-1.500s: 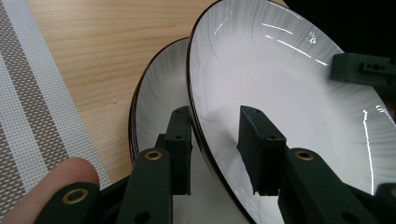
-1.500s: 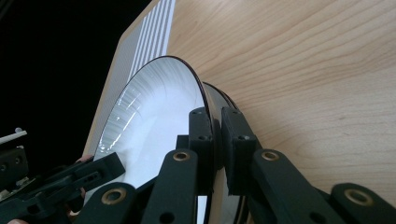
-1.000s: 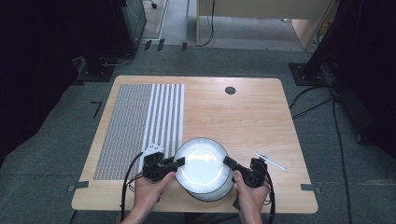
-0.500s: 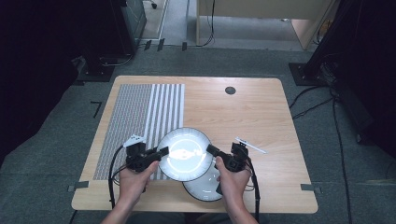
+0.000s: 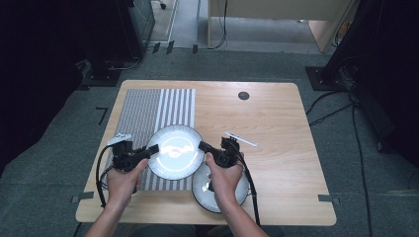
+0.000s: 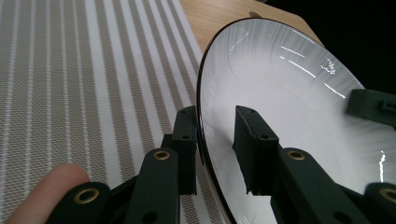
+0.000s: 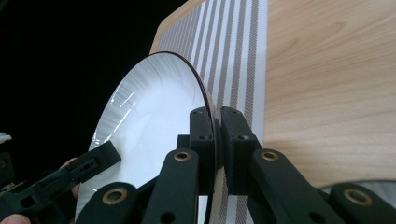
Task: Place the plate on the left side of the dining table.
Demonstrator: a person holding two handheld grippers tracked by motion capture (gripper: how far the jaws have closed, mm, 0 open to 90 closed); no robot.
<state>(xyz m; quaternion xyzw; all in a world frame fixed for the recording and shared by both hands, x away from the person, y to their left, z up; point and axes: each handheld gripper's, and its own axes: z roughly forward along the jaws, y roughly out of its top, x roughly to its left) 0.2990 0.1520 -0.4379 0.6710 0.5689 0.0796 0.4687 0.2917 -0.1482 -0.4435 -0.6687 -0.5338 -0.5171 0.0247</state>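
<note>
A: Plates first. Where was the upper plate (image 5: 176,151)?

B: Both grippers carried it, clear of the table (image 5: 276,118), over the near right corner of the striped placemat (image 5: 158,106). The lower plate (image 5: 220,190) lay on the wood just beside it toward the person, partly under the right hand (image 5: 225,177).

A: How did the left gripper (image 5: 150,149) have it?

B: In the left gripper view its jaws straddled the plate's left rim (image 6: 201,116), one jaw under the rim, the other on the white face. The under jaw sat at the dark edge; there was a visible gap between the rim and the upper jaw. I couldn't say the pads pressed fully, but the rim sat between them.

A: And the right gripper (image 5: 203,146)?

B: Clamped tight. The right gripper view showed its two jaws nearly together with the plate's thin edge (image 7: 205,100) pinched between them.

A: Anything else on the table?

B: A small white strip-shaped object (image 5: 241,138) lay just past the right gripper, and a dark round spot (image 5: 243,96) sat near the far edge.
</note>
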